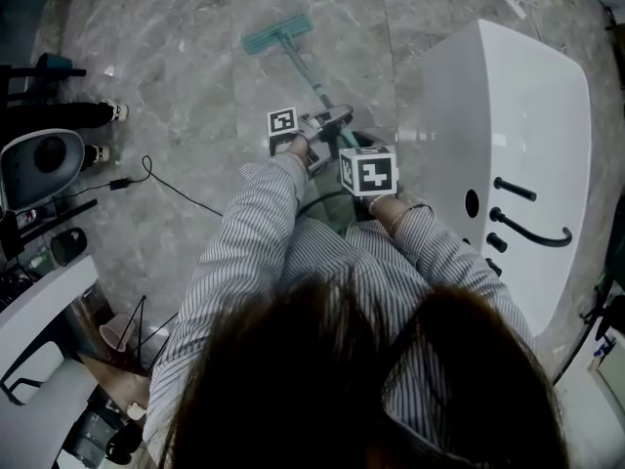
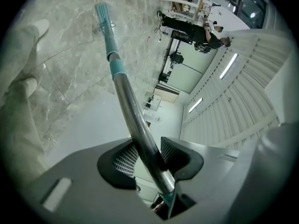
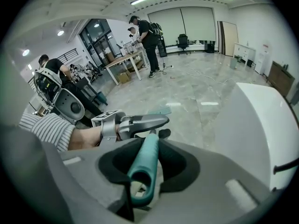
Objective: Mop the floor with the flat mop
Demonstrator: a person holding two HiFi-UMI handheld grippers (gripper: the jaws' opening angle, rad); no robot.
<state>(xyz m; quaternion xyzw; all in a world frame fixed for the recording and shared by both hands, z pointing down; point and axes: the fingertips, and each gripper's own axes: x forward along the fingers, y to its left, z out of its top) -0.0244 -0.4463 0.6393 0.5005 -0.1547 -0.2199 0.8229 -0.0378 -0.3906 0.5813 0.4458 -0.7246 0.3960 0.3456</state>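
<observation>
Dark hair (image 1: 361, 379) fills the bottom of the head view. Two striped sleeves (image 1: 249, 233) reach forward from it, one to each of the two tongs. Each of the tongs carries one marker cube (image 1: 282, 122), two in all.

One flat mop (image 1: 311, 78) is in use. Its single teal mop head (image 1: 277, 34) lies flat on the grey marble floor (image 1: 186, 57), well ahead of the person, and its shaft (image 2: 125, 92) slants back up to both tongs. The left tongs (image 2: 148, 158) are clamped on the silver part of the shaft, with both ribbed pads (image 2: 125, 160) pressed against the tube. The right tongs (image 3: 145, 160) sit nearer the body and are closed on the teal handle (image 3: 144, 169) at the shaft's end, which fills the gap between the jaws.

One big white housing (image 1: 527, 115) stands on the person's right, near the shaft. One black cable (image 1: 171, 191) snakes over the floor on the left, near the two shoes (image 1: 115, 111) of someone at the picture's edge.

The right gripper view shows what look like three people (image 3: 147, 31) farther off: two standing by a table (image 3: 122, 60) and one at the left.
</observation>
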